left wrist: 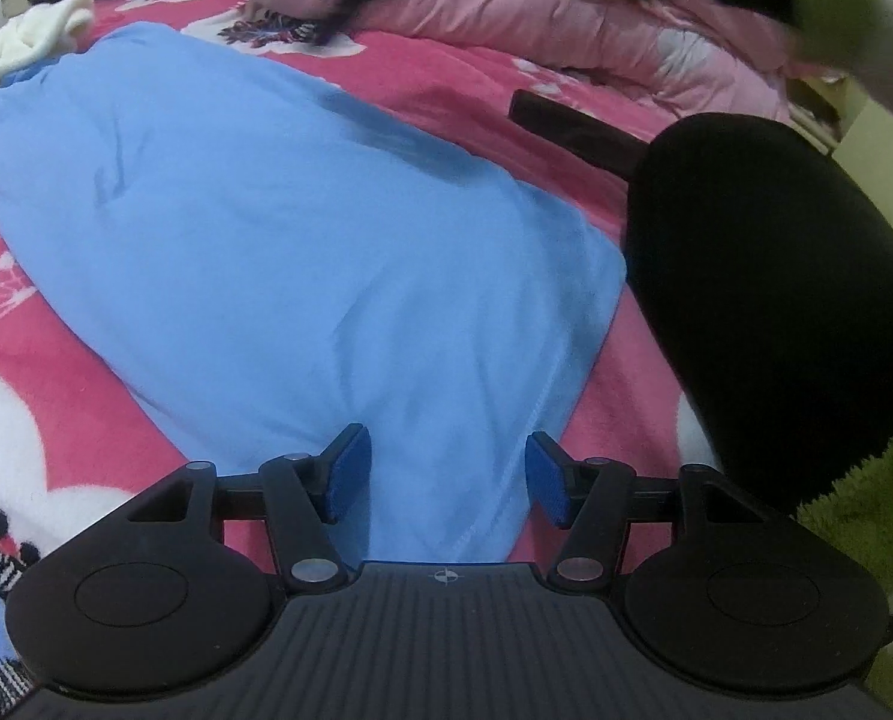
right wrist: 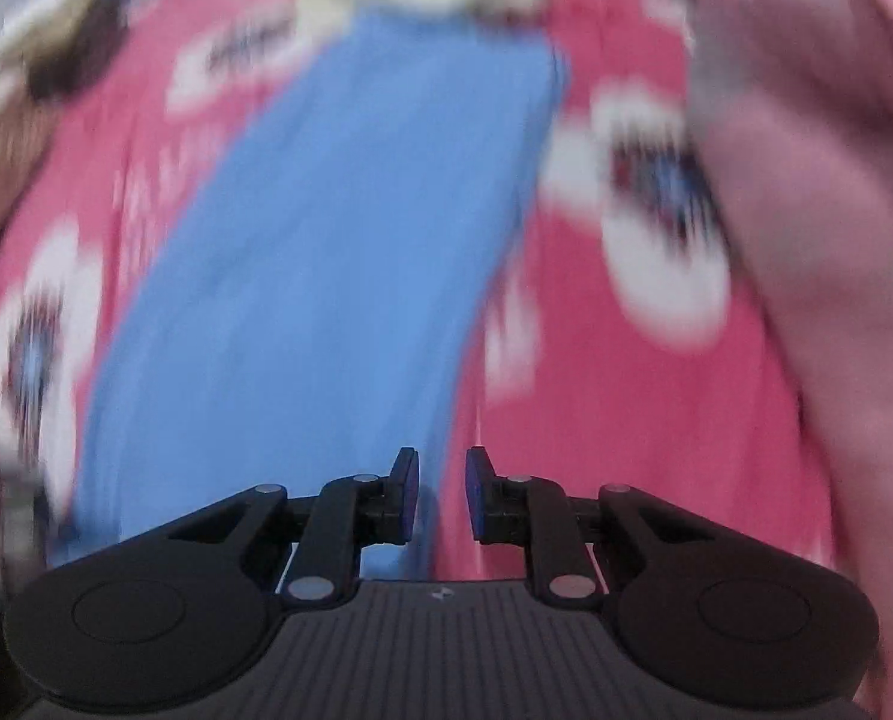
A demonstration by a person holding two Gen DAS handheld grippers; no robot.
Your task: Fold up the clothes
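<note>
A light blue garment (left wrist: 302, 240) lies spread on a pink patterned blanket (left wrist: 56, 372). My left gripper (left wrist: 446, 474) is open, its blue pads on either side of the garment's near hemmed edge, with nothing between them. In the right wrist view, which is blurred, the same blue garment (right wrist: 338, 252) runs as a long strip away from me. My right gripper (right wrist: 442, 495) is open with a narrow gap, over the garment's near right edge, holding nothing.
A black rounded shape (left wrist: 770, 300) sits to the right on the blanket, with green fuzzy fabric (left wrist: 866, 510) beside it. A pink quilt (left wrist: 536, 6) lies at the back, a white cloth (left wrist: 26, 42) at the far left. A pink bulk (right wrist: 818, 240) fills the right.
</note>
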